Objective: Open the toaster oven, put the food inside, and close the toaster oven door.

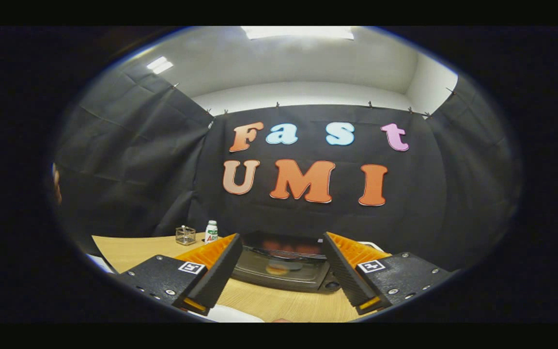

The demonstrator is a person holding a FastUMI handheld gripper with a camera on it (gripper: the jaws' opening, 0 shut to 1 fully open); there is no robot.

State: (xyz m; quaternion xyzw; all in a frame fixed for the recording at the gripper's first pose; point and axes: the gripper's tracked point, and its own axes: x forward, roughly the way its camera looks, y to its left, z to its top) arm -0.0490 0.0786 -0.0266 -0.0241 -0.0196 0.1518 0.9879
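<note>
Table (129, 249) of pale wood, gripper view, read left to right.

Far left, back near the cloth wall: a small clear box (185, 235), then a little white bottle (211, 231) just beside it. Both stand well apart from the work and beyond the left finger.

Gripper (280, 237): fingers spread wide, nothing between the pads, nothing touched. It hangs above the table, pointing at the toaster oven.

Toaster oven (284, 276): sits on the table between the two fingers and beyond them, roughly centred in the gap, with its front toward the gripper. A wire rack (286, 253) shows at its upper part and a glass door panel (259, 278) below it. A dial (331, 285) sits at the front right corner, close to the right finger. A round pale-orange patch (279, 267) shows in the glass; it may be the food or a reflection, too small to tell. Whether the door stands shut or hangs down open cannot be settled from this angle.

Judgement: an empty, wide gripper facing the oven fits either the approach to the door with the food yet to be fetched, or the food already in and the door being dealt with last.

Either way, any contact with the door should be made at the middle of its edge, square on. It should be slow, since the oven looks light enough to slide on smooth wood. The right finger should keep clear of the dial.
</note>
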